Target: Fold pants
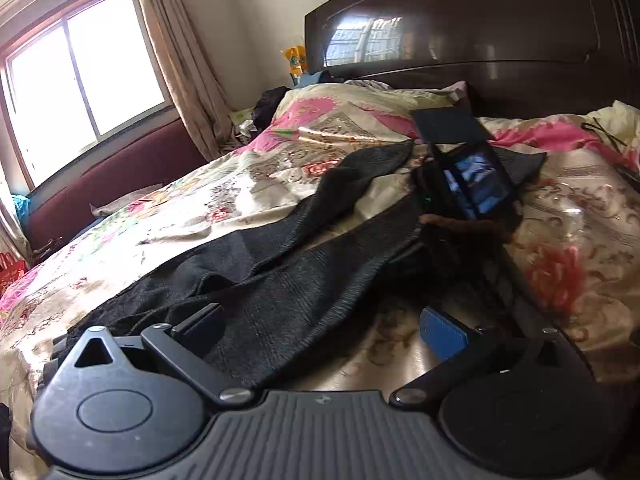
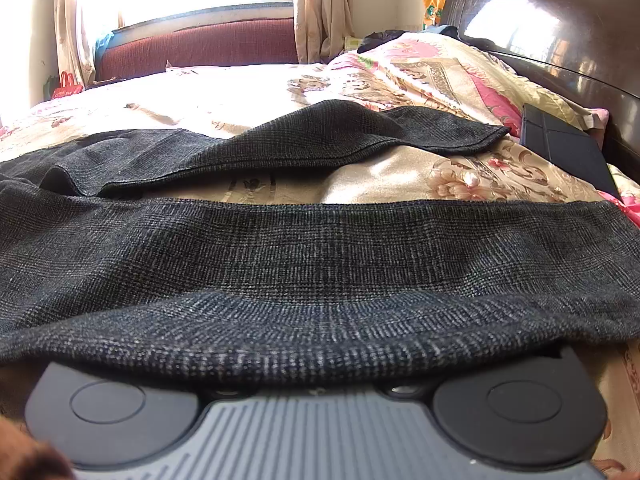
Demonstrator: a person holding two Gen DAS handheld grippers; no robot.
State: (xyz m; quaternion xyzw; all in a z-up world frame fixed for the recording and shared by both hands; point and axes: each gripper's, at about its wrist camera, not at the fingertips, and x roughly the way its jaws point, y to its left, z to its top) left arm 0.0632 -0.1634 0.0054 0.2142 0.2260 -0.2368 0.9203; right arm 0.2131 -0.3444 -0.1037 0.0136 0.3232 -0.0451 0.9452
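Note:
Dark grey checked pants (image 1: 280, 264) lie spread on a floral quilt (image 1: 192, 216), both legs running toward the headboard. My left gripper (image 1: 322, 326) is open wide low over the waist end, its black finger (image 1: 200, 324) resting on the fabric and its blue-padded finger (image 1: 444, 336) over bare quilt. The right gripper's body with a small lit screen (image 1: 476, 184) sits at the near leg, a hand (image 1: 464, 224) holding it. In the right wrist view the near pant leg (image 2: 320, 256) drapes over my right gripper and hides both fingers; the far leg (image 2: 340, 132) lies beyond.
A dark wooden headboard (image 1: 480, 20) closes the far end of the bed. A flat black case (image 2: 560, 144) lies by the pillow, and a thin pale stick-like object (image 1: 336, 136) rests on the quilt. A maroon upholstered bench (image 2: 200, 48) and curtained window run along the far side.

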